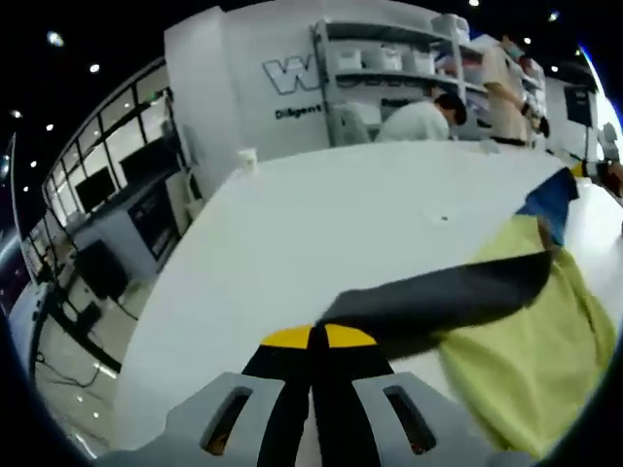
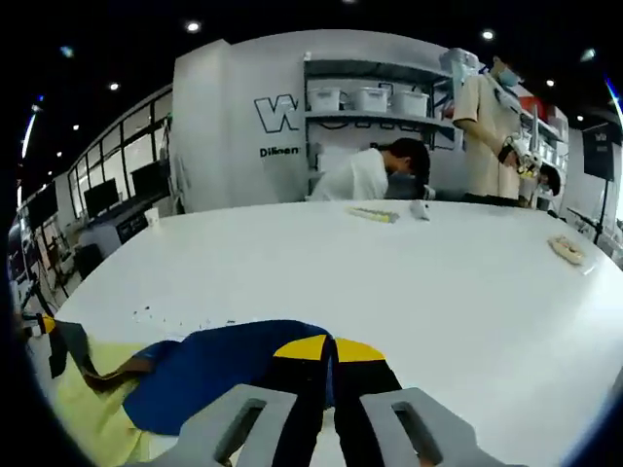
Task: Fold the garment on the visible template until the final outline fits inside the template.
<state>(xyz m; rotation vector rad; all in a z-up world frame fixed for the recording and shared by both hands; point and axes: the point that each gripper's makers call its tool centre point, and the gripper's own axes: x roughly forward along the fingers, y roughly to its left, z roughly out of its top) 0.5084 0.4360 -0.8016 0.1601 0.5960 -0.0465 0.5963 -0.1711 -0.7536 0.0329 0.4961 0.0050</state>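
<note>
White desk [image 1: 321,224] carries your yellow, blue and black garment [image 1: 526,360]; your left tool [image 1: 313,341] pinches its black edge with jaws together, your right tool [image 2: 331,352] clamps its blue part [image 2: 209,375], jaws closed

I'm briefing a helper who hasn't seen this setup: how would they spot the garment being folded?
Find the big white table in front of the shelving. The garment lies at its near edge, with both grippers closed on its fabric. It is the only cloth on the table: mostly pale yellow-green, with a blue panel and a dark band, unlike the small items far across the table.
</note>
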